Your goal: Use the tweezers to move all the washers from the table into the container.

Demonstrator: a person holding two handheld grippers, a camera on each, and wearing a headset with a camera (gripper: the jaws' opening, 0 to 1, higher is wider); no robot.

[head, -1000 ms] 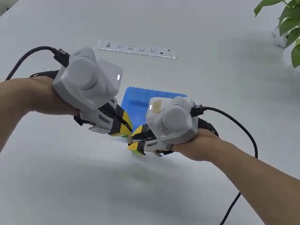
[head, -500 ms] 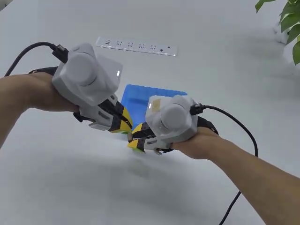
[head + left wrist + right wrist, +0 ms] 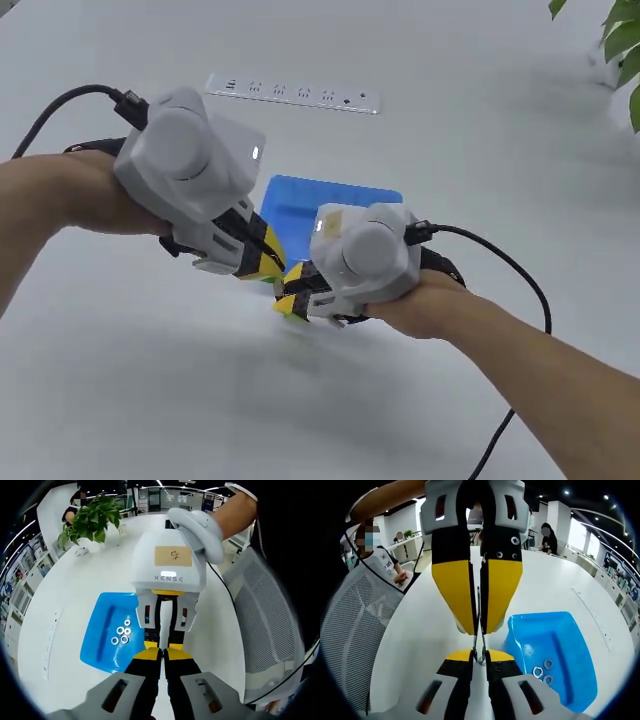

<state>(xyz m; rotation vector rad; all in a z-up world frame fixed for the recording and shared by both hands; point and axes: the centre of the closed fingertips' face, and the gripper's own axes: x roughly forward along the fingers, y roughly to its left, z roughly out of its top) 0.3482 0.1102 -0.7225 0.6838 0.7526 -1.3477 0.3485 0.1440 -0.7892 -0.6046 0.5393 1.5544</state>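
Note:
My two grippers meet tip to tip over the table, just in front of the blue container [image 3: 335, 198]. The left gripper [image 3: 272, 266] comes in from the left and the right gripper [image 3: 288, 302] from the right. Thin metal tweezers [image 3: 479, 630] run between the left gripper's yellow jaws [image 3: 480, 625] and down into the right gripper's own jaws [image 3: 479, 656]. Both grippers look shut on the tweezers. In the left gripper view its jaws [image 3: 162, 652] are closed against the right gripper's tips. Several washers [image 3: 122, 632] lie in the blue container [image 3: 102, 630], as the right gripper view also shows: washers [image 3: 543, 672], container [image 3: 570, 645].
A white power strip [image 3: 295, 95] lies on the table beyond the container. A potted plant [image 3: 625, 60] stands at the far right edge. Cables trail from both grippers. A mesh office chair [image 3: 355, 625] and seated people are beyond the table.
The grippers stay tip to tip by the container. Only the head view has shifted slightly.

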